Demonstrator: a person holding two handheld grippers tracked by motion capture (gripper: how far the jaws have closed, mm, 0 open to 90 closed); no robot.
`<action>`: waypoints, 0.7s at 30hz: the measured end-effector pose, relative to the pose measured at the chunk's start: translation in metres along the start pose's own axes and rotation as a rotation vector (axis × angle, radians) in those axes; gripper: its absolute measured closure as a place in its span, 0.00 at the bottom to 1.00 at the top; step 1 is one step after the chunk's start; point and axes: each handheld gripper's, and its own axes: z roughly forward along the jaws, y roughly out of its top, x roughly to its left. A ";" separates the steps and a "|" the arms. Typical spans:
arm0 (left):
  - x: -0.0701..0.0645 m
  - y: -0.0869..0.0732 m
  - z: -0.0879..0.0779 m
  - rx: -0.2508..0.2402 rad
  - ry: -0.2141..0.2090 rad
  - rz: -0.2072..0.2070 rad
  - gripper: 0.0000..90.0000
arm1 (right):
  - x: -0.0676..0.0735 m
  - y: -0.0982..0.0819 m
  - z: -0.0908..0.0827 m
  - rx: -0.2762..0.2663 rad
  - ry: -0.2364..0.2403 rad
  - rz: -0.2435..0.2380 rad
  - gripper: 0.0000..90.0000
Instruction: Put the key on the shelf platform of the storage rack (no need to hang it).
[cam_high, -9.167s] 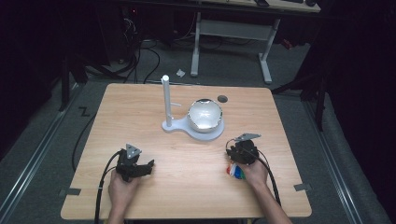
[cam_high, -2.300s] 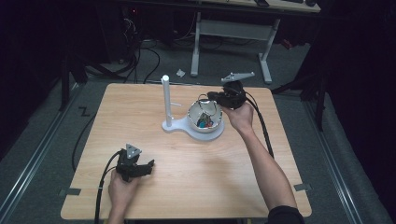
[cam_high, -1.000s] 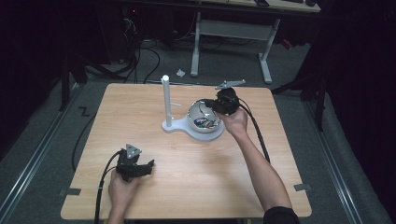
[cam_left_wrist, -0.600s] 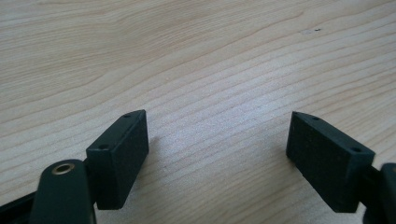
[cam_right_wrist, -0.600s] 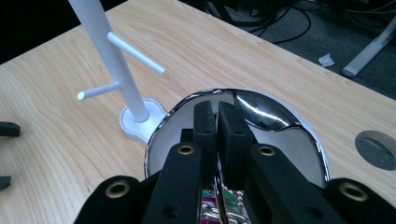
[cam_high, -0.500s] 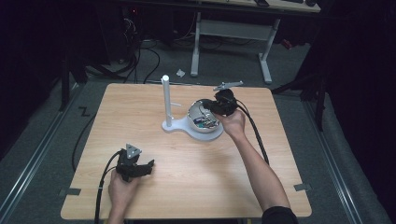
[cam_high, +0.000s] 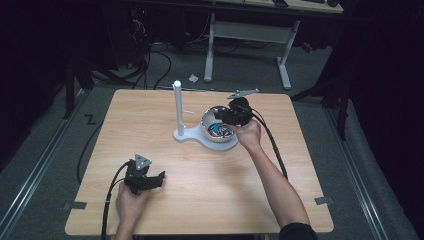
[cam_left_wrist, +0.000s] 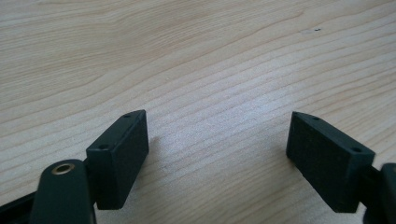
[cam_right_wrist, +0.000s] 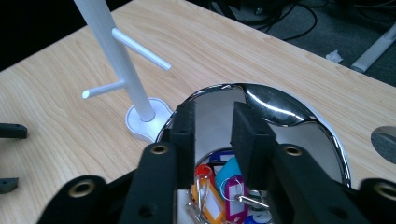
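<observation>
Hovering over the shiny metal bowl (cam_high: 220, 131) with the right gripper (cam_right_wrist: 214, 135), jaws having just been opening, now standing apart with a narrow gap and nothing between the pads. Lying inside the bowl, below the jaw tips: a cluster of coloured key tags (cam_right_wrist: 219, 186) in red, orange, blue and purple, with metal rings. Standing just beside the bowl, on a shared white base: an upright white peg stand (cam_right_wrist: 123, 70) with two side pegs. Resting near the front edge of the wooden table (cam_high: 150, 125): the left gripper (cam_left_wrist: 217, 154), jaws spread wide, holding nothing.
</observation>
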 end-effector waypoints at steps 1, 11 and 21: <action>0.000 0.000 0.000 0.000 0.000 0.000 0.24 | 0.000 -0.001 -0.002 -0.007 0.000 0.003 0.75; 0.000 0.000 0.000 -0.001 0.000 0.000 0.24 | -0.005 -0.008 -0.028 -0.054 -0.040 0.022 0.63; 0.000 0.000 0.000 0.000 0.001 0.001 0.24 | -0.009 -0.016 -0.052 -0.087 -0.070 0.037 0.60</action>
